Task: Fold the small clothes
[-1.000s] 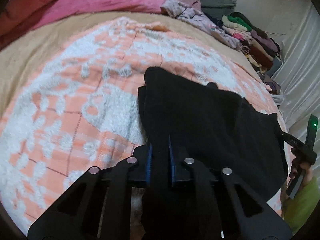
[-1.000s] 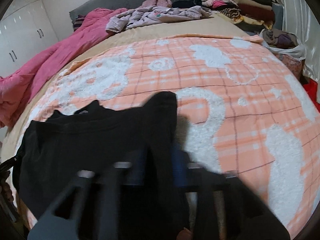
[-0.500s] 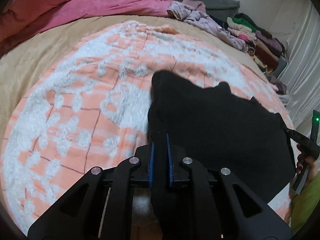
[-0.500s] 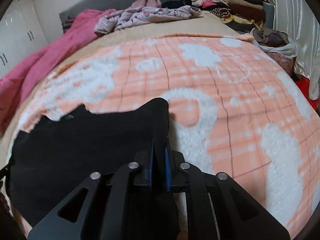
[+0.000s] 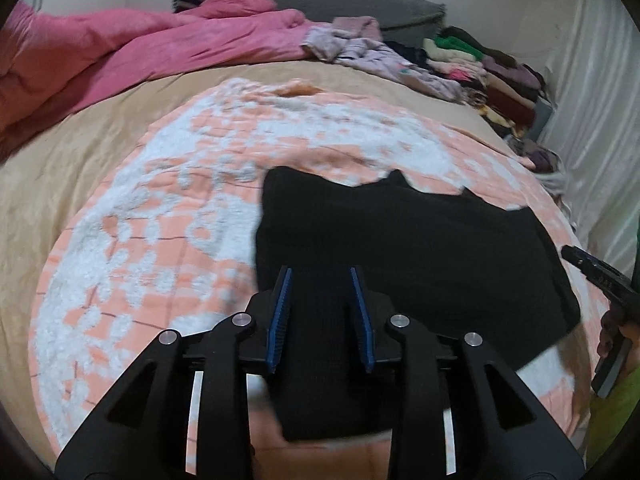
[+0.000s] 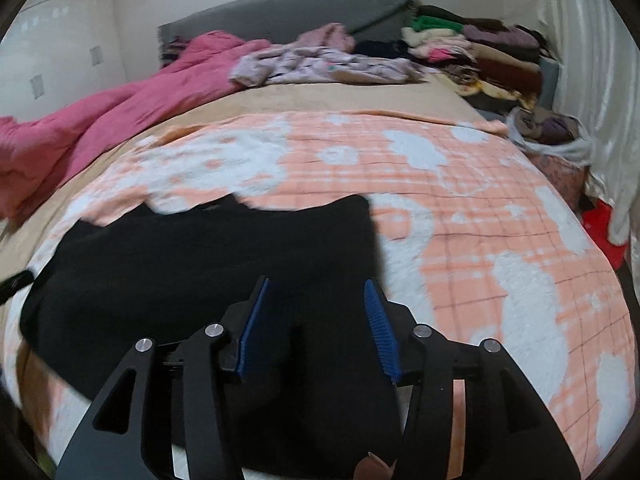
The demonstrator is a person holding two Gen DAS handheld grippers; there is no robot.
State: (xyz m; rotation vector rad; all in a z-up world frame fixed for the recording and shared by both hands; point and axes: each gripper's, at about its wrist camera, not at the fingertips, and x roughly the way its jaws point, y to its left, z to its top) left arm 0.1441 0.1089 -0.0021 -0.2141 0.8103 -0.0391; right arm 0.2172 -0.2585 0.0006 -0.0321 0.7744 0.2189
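Black garment [image 5: 404, 248] lies spread flat on the peach blanket [image 5: 160, 216], lower centre of both views, laid out for folding. Left gripper [image 5: 320, 312] and right gripper [image 6: 316, 324] hover over its near corners, jaws parted, holding nothing.

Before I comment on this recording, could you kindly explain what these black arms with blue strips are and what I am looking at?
Each picture comes from a fisheye camera on a hand-held tool, looking forward along its two fingers. One view shows the left tongs, the other the right tongs. Both stand open, holding nothing. Under them a black garment lies spread on an orange and white blanket on a bed. Farther back lie a pink duvet and piled clothes.
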